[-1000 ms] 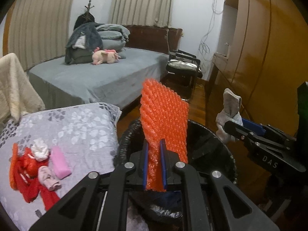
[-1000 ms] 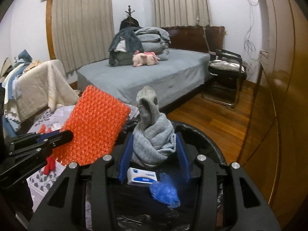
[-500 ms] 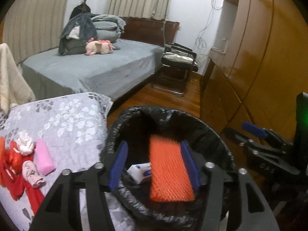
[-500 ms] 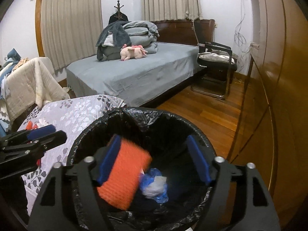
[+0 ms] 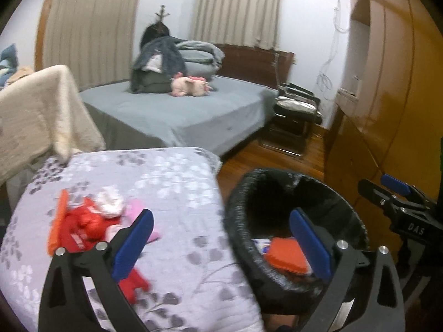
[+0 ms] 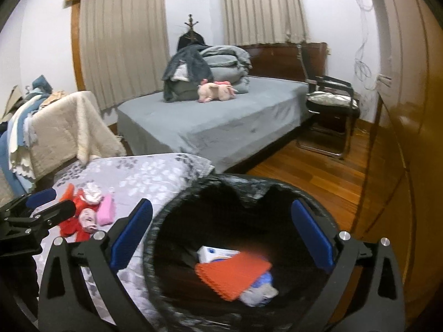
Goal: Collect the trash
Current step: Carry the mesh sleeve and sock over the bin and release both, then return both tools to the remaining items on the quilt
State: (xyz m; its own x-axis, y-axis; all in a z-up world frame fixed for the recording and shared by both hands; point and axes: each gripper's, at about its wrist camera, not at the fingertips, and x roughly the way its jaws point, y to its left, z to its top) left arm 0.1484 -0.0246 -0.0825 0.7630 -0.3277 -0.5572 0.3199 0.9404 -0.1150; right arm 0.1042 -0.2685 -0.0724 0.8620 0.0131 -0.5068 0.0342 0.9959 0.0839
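Both tongs, left [image 5: 221, 240] and right [image 6: 221, 235], have black frames, blue pads, silver screws; "DAS" marks the right.

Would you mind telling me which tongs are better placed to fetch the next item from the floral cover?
The left tongs. They are open and empty, with one finger already over the red and pink pile on the grey floral cover, while the right tongs hang open above the black-lined bin.
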